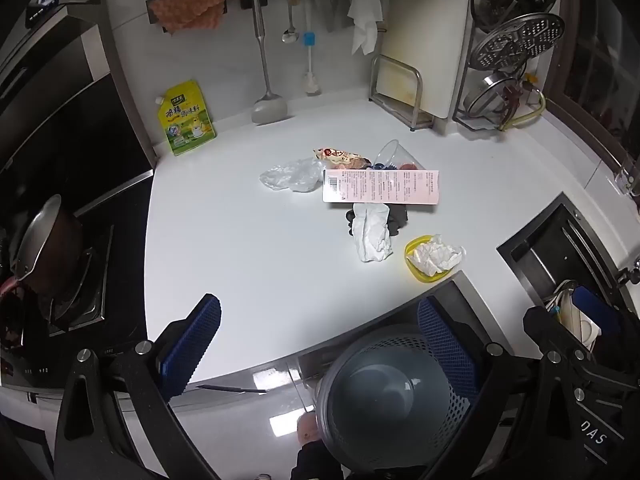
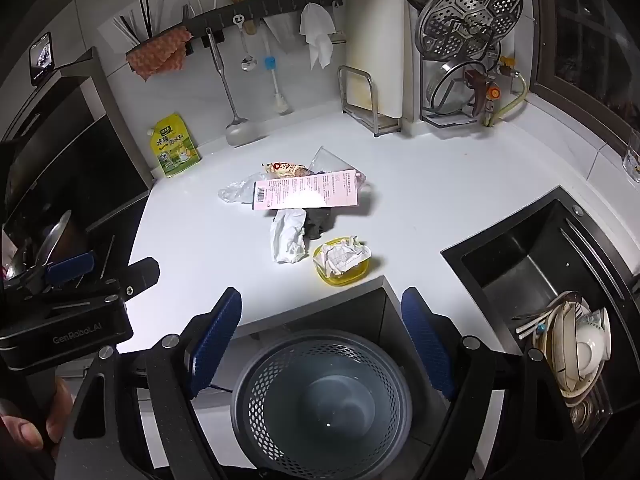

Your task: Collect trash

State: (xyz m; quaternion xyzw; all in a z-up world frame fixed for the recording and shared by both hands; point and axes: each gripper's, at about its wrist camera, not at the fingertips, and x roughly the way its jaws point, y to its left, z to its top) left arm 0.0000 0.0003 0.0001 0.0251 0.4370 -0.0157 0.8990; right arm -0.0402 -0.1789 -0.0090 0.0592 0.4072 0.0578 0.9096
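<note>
Trash lies mid-counter: a pink printed card (image 1: pixel 380 186) (image 2: pixel 306 195), a crumpled white paper (image 1: pixel 372 236) (image 2: pixel 289 240), a clear plastic bag (image 1: pixel 290 175) (image 2: pixel 236 192), a snack wrapper (image 1: pixel 340 157) (image 2: pixel 284 169), a clear plastic cup (image 1: pixel 394 155), and a yellow lid (image 1: pixel 420 268) (image 2: pixel 340 272) holding crumpled tissue (image 1: pixel 436 258) (image 2: pixel 344 256). A grey mesh bin (image 1: pixel 384 404) (image 2: pixel 320 404) stands on the floor below the counter's edge. My left gripper (image 1: pixel 320 352) and right gripper (image 2: pixel 322 340) both hover open above the bin, nothing between their blue pads.
A yellow seasoning pouch (image 1: pixel 186 120) leans on the back wall under hanging utensils (image 1: pixel 264 60). A stove with a pot (image 1: pixel 44 248) is at left. A sink (image 2: pixel 532 264) with dishes (image 2: pixel 576 348) is at right, by a lid rack (image 2: pixel 468 52). A hand (image 2: pixel 28 420) holds the left gripper.
</note>
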